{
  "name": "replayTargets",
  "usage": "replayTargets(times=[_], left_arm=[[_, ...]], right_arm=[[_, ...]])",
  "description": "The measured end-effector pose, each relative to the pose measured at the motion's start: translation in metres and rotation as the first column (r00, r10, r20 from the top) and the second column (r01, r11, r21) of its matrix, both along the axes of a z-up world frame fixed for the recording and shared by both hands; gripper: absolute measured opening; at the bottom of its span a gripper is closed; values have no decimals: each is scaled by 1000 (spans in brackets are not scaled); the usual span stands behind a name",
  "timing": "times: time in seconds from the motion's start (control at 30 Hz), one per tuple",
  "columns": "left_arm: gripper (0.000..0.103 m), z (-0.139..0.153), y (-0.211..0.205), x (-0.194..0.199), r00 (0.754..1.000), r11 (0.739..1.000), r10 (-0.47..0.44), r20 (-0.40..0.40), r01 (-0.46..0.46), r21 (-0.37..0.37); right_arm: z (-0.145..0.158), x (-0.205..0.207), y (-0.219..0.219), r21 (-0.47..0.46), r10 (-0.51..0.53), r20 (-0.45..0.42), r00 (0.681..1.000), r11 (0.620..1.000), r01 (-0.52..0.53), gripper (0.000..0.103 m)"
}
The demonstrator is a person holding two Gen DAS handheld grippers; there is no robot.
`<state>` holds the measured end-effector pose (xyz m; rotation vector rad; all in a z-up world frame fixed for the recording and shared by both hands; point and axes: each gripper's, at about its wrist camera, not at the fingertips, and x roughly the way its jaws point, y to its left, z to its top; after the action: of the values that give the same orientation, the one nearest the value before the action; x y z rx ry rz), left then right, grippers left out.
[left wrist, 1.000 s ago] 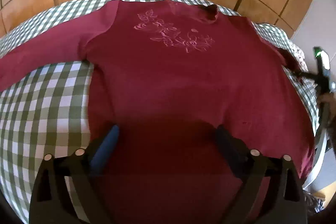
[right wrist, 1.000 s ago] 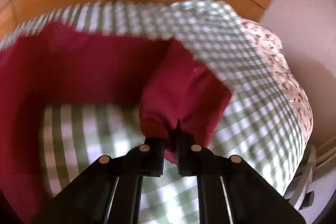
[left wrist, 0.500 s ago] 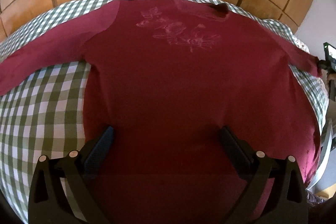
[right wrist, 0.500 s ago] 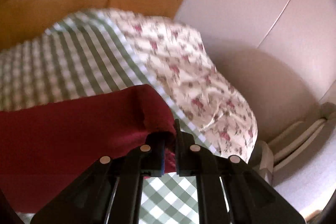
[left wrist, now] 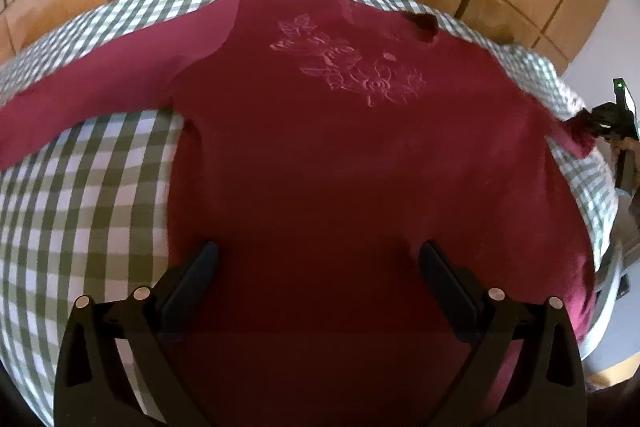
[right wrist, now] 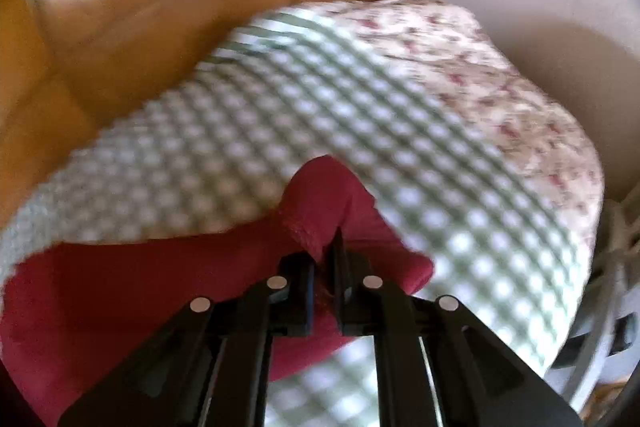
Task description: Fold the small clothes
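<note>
Now drawn out past the bed edge (right wrist: 500, 187), sleeve cuff (right wrist: 320, 211) pinched in right gripper (right wrist: 325, 259), left gripper (left wrist: 316, 259) spread wide over sweater (left wrist: 340, 167); soft, light, best held by cuffs.

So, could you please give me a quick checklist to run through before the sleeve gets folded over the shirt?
1. Right gripper shut on the sleeve cuff: ok.
2. Left gripper open, holding nothing: ok.
3. Maroon shirt lying flat, floral print up: ok.
4. Other sleeve spread out on the checked cloth: ok.
5. Left gripper pinning the hem: cannot tell.
</note>
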<state>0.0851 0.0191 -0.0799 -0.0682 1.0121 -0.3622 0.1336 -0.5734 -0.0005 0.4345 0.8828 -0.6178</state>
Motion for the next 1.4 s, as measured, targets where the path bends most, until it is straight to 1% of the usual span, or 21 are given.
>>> replayTargets(times=[0.1,0.13,0.2,0.3,0.37,0.4,0.43,0.47,0.53,0.57,0.6,0.63,0.67,0.73,0.8,0.9,1.07,1.17,1.2,1.27,1.4], left_arm=[[99,6,9,-8,1000,999,21,3,-21,-48],[99,8,11,-10,1000,998,27,5,-26,-61],[99,10,16,-14,999,995,39,6,-39,-89],[99,14,26,-20,998,989,61,-3,-61,-132],[99,16,33,-22,997,983,70,-11,-71,-167],[99,17,37,-23,997,980,76,-15,-78,-182],[99,18,41,-25,996,977,83,-17,-85,-197],[99,19,44,-27,996,974,89,-16,-90,-209],[99,22,50,-30,995,972,100,-11,-101,-214],[99,23,53,-32,994,971,107,-7,-106,-215],[99,26,56,-33,993,969,115,1,-112,-219],[99,27,59,-34,993,968,120,5,-116,-222],[99,29,61,-34,992,967,125,7,-120,-227],[98,33,67,-32,992,958,130,5,-124,-258],[87,38,69,-27,991,948,131,-1,-126,-293],[78,44,68,-7,991,929,131,-40,-137,-345],[72,55,52,37,993,910,99,-68,-118,-397],[72,59,35,72,992,895,121,-49,-130,-427],[75,58,28,85,989,893,140,-56,-150,-423],[79,55,14,109,985,900,150,-88,-173,-400],[79,45,-31,153,985,916,102,-138,-147,-373]], right_arm=[[22,19,43,72,105,78,991,991,-111,7],[31,31,69,91,164,111,980,981,-174,7],[41,45,103,124,231,151,961,960,-250,7],[56,74,176,166,362,208,909,902,-398,7],[64,92,239,181,467,242,851,839,-512,7],[65,95,256,182,492,248,834,822,-539,7],[67,102,287,180,539,253,803,789,-587,7],[67,107,306,181,567,255,783,768,-614,7],[66,115,351,176,631,256,732,714,-678,12],[67,116,364,168,646,258,718,702,-692,26],[68,117,376,166,659,269,702,687,-708,58],[71,116,384,171,662,298,687,672,-721,68],[75,112,386,158,652,320,687,679,-717,72],[82,103,383,128,642,350,682,689,-714,72],[82,92,368,128,624,364,691,702,-701,79],[73,66,335,106,588,358,725,746,-658,81],[24,4,267,179,491,282,824,817,-548,83],[-12,-29,238,257,435,233,870,835,-487,84],[-25,-40,229,285,416,224,881,837,-468,86],[-39,-54,218,319,390,214,895,839,-442,86],[-53,-72,205,367,331,240,913,839,-401,89]])
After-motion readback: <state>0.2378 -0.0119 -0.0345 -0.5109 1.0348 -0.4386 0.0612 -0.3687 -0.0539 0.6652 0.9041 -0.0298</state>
